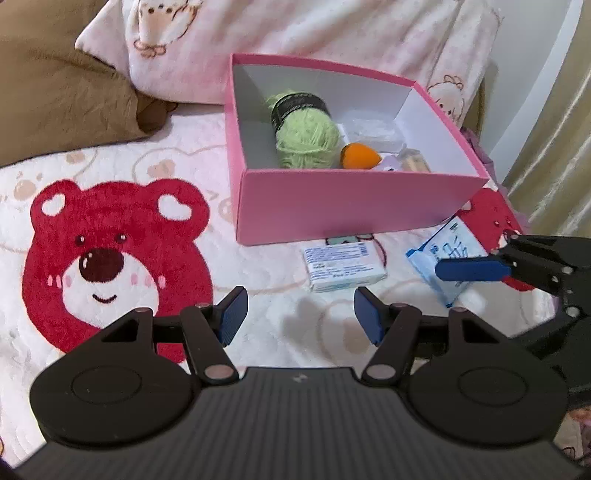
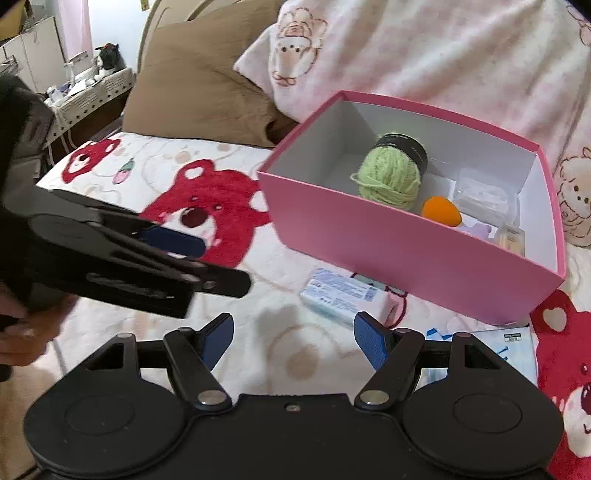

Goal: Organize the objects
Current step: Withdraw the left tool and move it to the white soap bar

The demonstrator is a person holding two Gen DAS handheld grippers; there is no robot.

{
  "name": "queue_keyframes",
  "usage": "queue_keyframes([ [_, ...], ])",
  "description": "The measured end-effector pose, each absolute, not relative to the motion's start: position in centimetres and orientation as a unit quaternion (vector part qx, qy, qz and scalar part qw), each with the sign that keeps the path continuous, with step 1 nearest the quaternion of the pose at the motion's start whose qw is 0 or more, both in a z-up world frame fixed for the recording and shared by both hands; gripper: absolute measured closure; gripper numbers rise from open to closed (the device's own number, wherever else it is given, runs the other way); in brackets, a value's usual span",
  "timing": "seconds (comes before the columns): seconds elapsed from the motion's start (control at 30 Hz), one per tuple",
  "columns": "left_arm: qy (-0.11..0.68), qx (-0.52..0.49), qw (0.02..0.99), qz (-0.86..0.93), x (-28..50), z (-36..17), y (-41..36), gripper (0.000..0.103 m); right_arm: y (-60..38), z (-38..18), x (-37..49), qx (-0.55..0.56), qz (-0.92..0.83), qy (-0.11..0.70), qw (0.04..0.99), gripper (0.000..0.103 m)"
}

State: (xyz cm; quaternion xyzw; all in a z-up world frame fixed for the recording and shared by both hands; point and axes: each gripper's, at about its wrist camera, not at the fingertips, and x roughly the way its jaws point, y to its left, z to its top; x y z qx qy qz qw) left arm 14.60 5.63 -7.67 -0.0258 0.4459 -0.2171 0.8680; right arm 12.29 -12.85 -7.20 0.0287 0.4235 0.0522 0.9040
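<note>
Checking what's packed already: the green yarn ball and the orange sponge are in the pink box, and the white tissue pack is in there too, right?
Not quite. The white tissue pack lies on the blanket in front of the pink box, outside it, as the left wrist view shows. The green yarn ball and orange sponge are inside.

A bed fills both views, spread with a cream fleece blanket (image 1: 122, 177) printed with red bears. At twelve o'clock a pale pink pillow (image 1: 295, 33) with cartoon animals leans against the head end; a brown cushion (image 2: 199, 85) lies at ten o'clock. In the left wrist view, a shiny beige curtain (image 1: 554, 155) hangs at three o'clock. In the right wrist view, a cluttered side table (image 2: 92, 85) stands at ten o'clock before white cabinets (image 2: 33, 51).
</note>
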Motion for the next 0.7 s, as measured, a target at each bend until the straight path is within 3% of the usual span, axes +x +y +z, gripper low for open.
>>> queue_keyframes([
  [0.27, 0.425, -0.001, 0.889, -0.169, 15.3, -10.5, 5.5, 0.040, -13.6, -10.5, 12.7, 0.033, -0.006, 0.424, 0.905, 0.025],
  [0.7, 0.421, -0.059, 0.882, -0.202, 17.0, -13.4, 3.4, 0.040, -14.7, -14.0, 14.0, 0.027, -0.008, 0.386, 0.922, 0.021],
])
